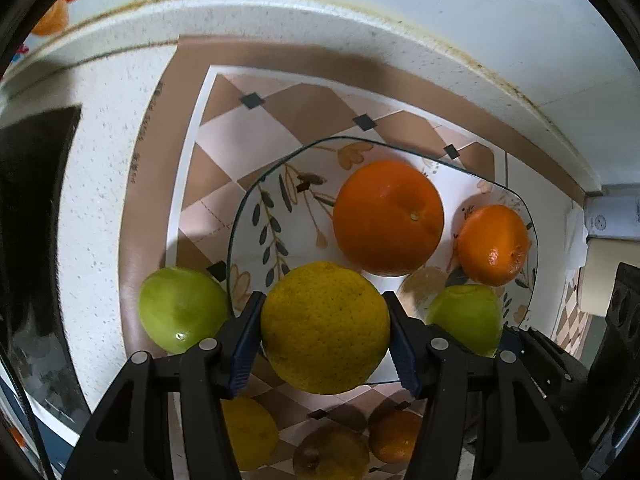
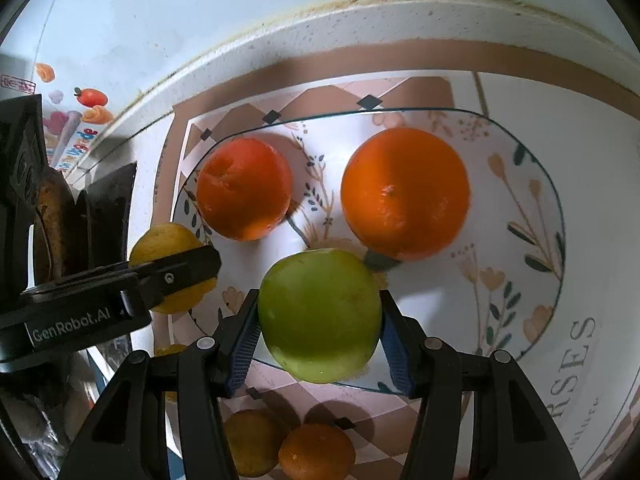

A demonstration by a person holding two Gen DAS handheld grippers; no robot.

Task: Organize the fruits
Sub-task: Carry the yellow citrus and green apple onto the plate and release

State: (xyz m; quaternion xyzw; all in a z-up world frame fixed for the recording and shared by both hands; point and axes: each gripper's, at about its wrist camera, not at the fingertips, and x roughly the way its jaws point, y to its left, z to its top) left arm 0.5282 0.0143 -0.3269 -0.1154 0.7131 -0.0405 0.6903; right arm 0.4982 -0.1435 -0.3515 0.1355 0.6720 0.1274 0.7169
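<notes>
We have the left gripper (image 1: 324, 334) clamped on a yellow citrus fruit (image 1: 325, 326), its blue pads pressing on both sides of the rind. We hold the fruit above the near edge of a flowered plate (image 1: 248, 216). The right gripper (image 2: 318, 326) is closed the same way on a green apple (image 2: 320, 314), also held over the plate's near rim. From the right wrist view we see the left gripper off to the left with its yellow fruit, just beside the plate's left edge.

On the plate lie a large orange (image 1: 388, 216) and a smaller orange (image 1: 494, 244), apart from each other. The plate stands on a checked mat (image 1: 240, 128) spread over a speckled white counter (image 1: 100, 160).

Beyond the plate's left rim another green apple (image 1: 182, 308) lies on the mat. Nearer to us, below the grippers, more fruit lies on the mat: a yellow one (image 1: 250, 432), a small orange one (image 1: 394, 436) and a brownish-yellow one (image 1: 332, 456).
</notes>
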